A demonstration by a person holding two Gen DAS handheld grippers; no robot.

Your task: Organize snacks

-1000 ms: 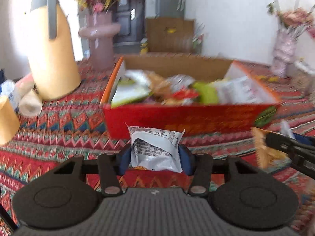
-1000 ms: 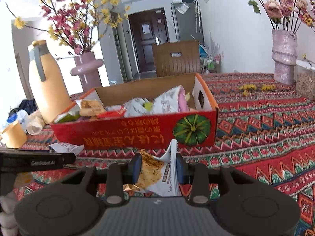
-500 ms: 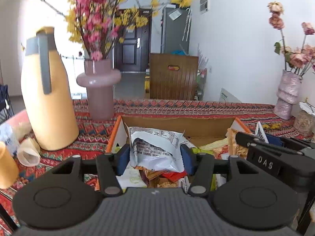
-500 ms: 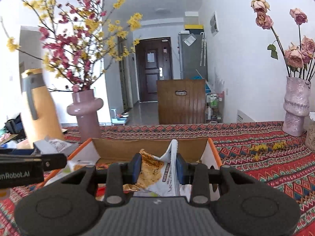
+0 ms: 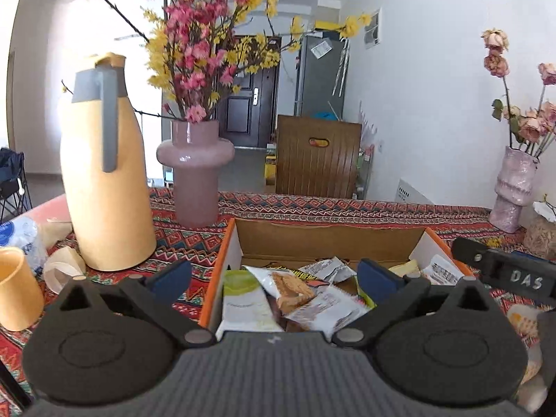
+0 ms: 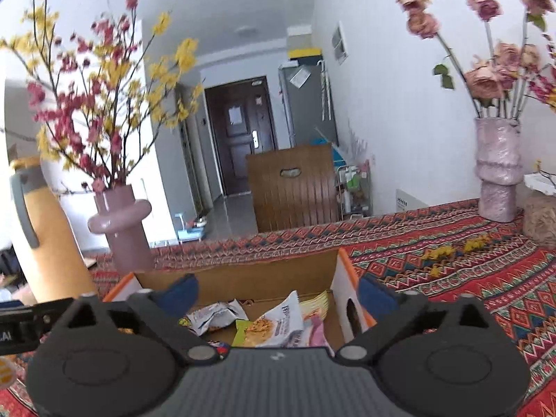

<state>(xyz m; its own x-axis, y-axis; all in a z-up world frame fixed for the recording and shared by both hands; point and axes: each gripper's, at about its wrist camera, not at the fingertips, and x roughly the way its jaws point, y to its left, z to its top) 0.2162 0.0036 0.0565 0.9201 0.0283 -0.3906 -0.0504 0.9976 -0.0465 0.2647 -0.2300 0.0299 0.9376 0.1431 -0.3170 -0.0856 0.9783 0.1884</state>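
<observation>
Two grippers, left [image 5: 274, 274] and right [image 6: 276, 293], fingers just spread (nothing pinched) over one snack box [image 5: 326, 239]

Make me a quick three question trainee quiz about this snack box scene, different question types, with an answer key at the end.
1. True or false: the left gripper is clamped on a snack packet.
2. Multiple choice: the snack packets lie A) inside the cardboard box, B) in the pink vase, C) in the yellow cup.
3. Fill in: the tall yellow jug has a ____ handle.

Key:
1. False. Its jaws have just been opening and stand wide, nothing between them, above the box. The right gripper is the same.
2. A
3. grey
</observation>
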